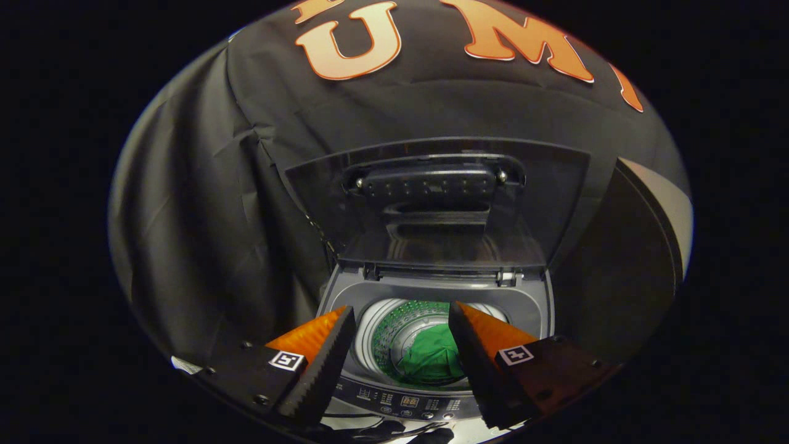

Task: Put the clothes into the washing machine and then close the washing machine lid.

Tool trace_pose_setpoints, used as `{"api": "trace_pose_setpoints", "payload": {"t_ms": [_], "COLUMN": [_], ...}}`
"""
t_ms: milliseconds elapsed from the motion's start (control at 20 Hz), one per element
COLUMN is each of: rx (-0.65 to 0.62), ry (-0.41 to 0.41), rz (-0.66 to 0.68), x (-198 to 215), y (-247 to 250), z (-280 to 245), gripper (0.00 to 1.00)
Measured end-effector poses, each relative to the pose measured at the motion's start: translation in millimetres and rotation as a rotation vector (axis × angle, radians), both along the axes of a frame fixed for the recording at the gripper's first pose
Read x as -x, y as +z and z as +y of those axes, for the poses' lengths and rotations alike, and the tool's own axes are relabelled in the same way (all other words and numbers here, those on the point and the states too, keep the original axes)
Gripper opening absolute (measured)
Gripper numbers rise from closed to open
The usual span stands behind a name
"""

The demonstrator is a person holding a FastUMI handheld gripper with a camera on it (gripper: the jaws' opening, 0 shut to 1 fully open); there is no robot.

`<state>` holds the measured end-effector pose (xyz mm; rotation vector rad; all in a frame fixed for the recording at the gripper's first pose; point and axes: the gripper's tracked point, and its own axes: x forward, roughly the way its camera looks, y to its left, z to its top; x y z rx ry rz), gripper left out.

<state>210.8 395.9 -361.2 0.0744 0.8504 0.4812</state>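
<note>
Below, green cloth (431, 357) lies in the drum, lid (444, 203) upright, tool (402, 320) spread empty

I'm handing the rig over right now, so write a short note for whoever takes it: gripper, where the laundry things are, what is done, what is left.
Gripper: open, holding nothing, held above the front of the washing machine.
Green cloth: lying inside the drum, seen between the fingers.
Lid: open, standing upright at the back of the machine.
Done: the green cloth is in the drum.
Left: close the lid. Whether more clothes wait outside, I cannot tell from here.
</note>
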Motion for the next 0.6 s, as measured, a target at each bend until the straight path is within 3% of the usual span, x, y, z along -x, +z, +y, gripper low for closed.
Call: {"api": "trace_pose_setpoints", "payload": {"t_ms": [200, 600], "rx": [-0.011, -0.021], "ry": [-0.006, -0.017], "rz": [-0.036, -0.169], "x": [-9, -65], "y": [20, 83], "z": [1, 10], "gripper": [0.99, 0.99]}}
